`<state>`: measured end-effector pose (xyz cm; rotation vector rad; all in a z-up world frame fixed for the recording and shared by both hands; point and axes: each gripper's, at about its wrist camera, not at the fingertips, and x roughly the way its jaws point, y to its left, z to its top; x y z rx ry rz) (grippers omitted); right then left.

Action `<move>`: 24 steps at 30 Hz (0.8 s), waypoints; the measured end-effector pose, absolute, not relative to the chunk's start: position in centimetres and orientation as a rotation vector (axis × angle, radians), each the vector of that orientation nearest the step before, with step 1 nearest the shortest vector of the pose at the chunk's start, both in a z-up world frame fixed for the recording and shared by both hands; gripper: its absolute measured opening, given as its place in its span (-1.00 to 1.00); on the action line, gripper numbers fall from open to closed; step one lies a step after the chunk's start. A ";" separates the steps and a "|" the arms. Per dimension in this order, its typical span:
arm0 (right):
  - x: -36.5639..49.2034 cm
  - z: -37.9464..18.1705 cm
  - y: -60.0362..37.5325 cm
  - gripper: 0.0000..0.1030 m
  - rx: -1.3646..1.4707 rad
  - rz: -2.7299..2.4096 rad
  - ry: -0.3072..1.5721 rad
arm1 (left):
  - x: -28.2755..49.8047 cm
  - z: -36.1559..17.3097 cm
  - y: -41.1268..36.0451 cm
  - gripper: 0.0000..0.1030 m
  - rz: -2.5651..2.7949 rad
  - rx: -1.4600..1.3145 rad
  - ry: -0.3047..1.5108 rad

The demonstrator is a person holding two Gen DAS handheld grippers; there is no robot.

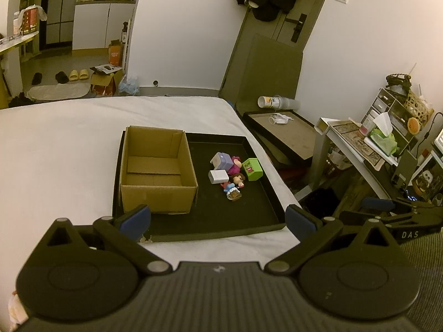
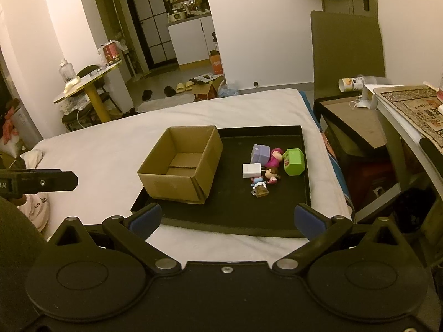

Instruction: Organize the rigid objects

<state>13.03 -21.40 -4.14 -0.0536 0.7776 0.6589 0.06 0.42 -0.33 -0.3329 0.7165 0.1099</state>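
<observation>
Grippers hang wide apart and empty above the near edge of a bed: the left gripper (image 1: pixel 218 220) with its blue pads (image 1: pixel 137 218) spread to either side of a black tray (image 1: pixel 210 221), the right gripper (image 2: pixel 227 218) likewise parted, its pads (image 2: pixel 306 218) framing the same tray (image 2: pixel 221 221) from a spot further right. Neither touches anything. Part of the right gripper's dark body shows at the right edge of the left wrist view, and the left gripper's arm crosses the left edge of the right wrist view.

The tray lies on the white bed (image 1: pixel 55 152), near its right-hand corner. In the tray's left half stands an open cardboard box (image 1: pixel 156 171), upright and empty, its flaps folded inside. In the right half, well apart from the grippers, a small cluster of objects lies bunched together: a lilac block (image 1: pixel 221 160) at the back, a white charger (image 1: pixel 218 177) just in front of it, a green box (image 1: pixel 252 168) on the right, a pink toy (image 1: pixel 235 166) between the lilac block and the green box, and a small doll (image 1: pixel 234 185) lying on its side nearest the camera. The pieces touch or nearly touch one another; none is in the cardboard box.

Right of the bed stands a cluttered desk (image 1: pixel 357 144) with a tissue pack (image 1: pixel 383 138). A door (image 1: pixel 277 27) hung with dark clothes closes the far wall.
</observation>
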 end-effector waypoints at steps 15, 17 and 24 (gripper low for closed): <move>12.7 -4.3 -21.4 1.00 -0.062 0.649 0.756 | 0.2 0.1 0.1 1.00 0.113 -0.325 0.719; 12.7 -4.3 -21.5 1.00 -0.062 0.649 0.756 | 0.1 0.1 0.1 1.00 0.113 -0.325 0.718; 12.7 -4.2 -21.5 1.00 -0.063 0.651 0.757 | 0.2 0.0 0.1 1.00 0.114 -0.327 0.718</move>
